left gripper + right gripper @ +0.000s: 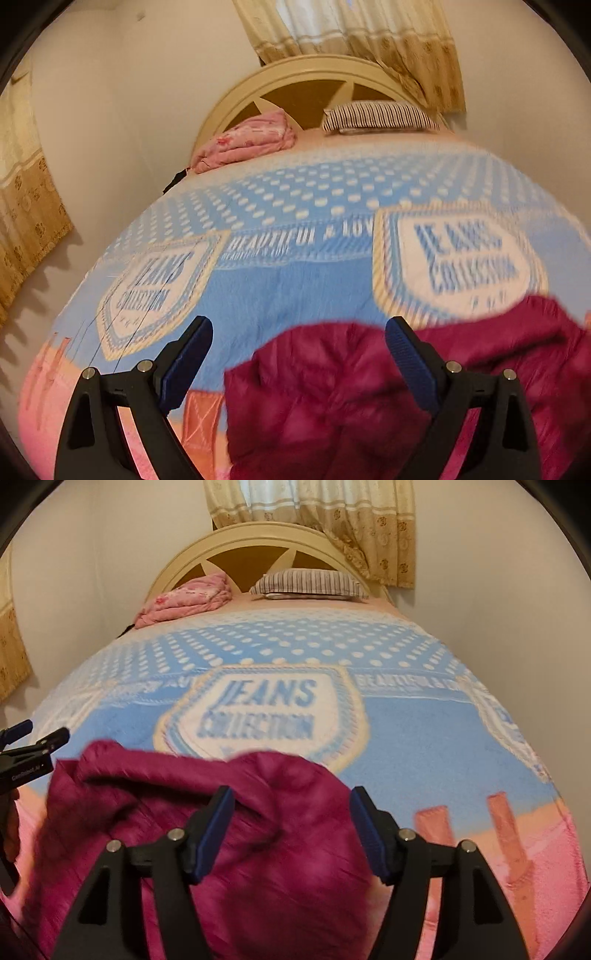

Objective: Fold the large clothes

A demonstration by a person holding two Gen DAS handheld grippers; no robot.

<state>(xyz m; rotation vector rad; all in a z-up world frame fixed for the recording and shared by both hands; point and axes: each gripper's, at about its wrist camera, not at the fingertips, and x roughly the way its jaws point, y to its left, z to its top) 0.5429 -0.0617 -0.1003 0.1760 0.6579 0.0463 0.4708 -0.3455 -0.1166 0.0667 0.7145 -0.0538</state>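
The magenta garment (332, 398) lies bunched at the near end of the bed (295, 280), on top of a blue blanket with "JEANS COLLECTION" badges. In the left wrist view it fills the lower middle and right of the picture, its rumpled edge reaching under and past the right-hand finger. The left claw (299, 332) stands wide, its blue pads clear of the cloth with nothing pinched between them. It hovers above the garment's left part, which suggests a hand free to pick a new hold rather than one carrying fabric. This view alone shows how far the blue blanket runs bare to the left of the garment, down to the pink strip at the bed's edge.

In the right wrist view the same garment (207, 812) is a heaped mound, with a rolled fold curving across its top. The right claw (291, 808) is parted to a middling width over that mound. The cloth lies below and behind the pads, not clamped, so I judge it released. Only here does the other tool appear: the left claw (33, 738) pokes in from the left edge, just beside the garment's far left corner. The striped pillow (306, 583) and pink bundle (184, 602) sit well apart, by the headboard.
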